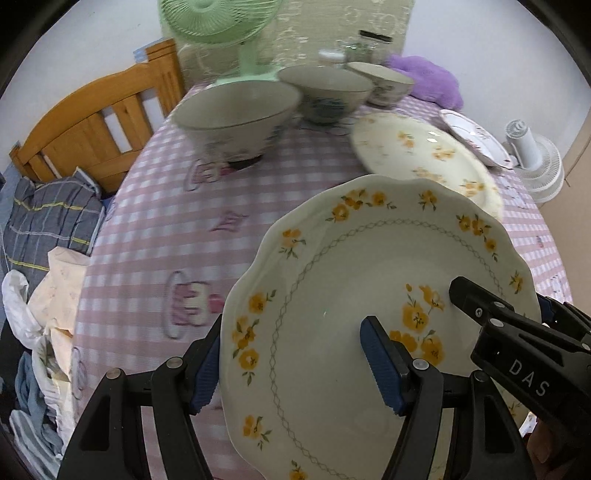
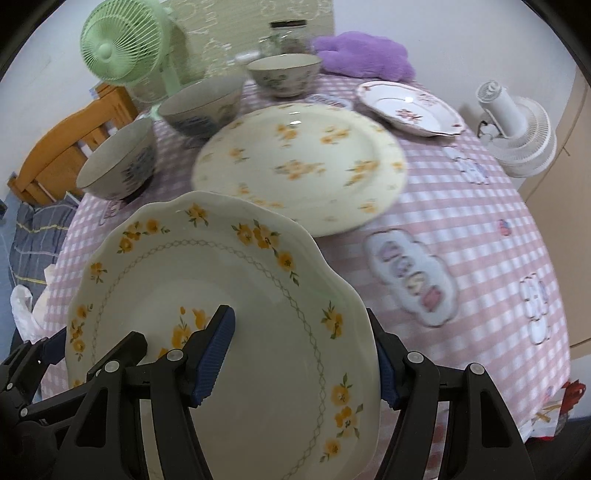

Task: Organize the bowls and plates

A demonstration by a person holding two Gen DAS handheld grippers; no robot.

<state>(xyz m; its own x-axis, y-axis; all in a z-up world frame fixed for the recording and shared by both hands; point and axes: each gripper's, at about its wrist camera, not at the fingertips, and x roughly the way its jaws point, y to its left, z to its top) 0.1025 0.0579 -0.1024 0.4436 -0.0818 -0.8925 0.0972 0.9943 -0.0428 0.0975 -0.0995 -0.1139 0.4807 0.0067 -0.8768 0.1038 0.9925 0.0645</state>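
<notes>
Both grip | my left gripper point(image 1: 295, 365) and right gripper point(image 2: 303, 363) clamp the cream scalloped yellow-flowered ceramic plate point(image 1: 332, 295) | I keep it level, lowering onto the round cream floral plate point(image 2: 299, 166) at 12 o'clock.

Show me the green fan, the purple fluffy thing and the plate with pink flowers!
green fan point(image 2: 110, 48): right wrist view, on its round grille.
purple fluffy thing point(image 2: 364, 55): right wrist view, on its top middle.
plate with pink flowers point(image 2: 410, 107): right wrist view, on its centre.

Green fan point(image 2: 110, 48), purple plush point(image 2: 364, 55), glass jar point(image 2: 288, 35), checked tablecloth point(image 2: 461, 206).
</notes>
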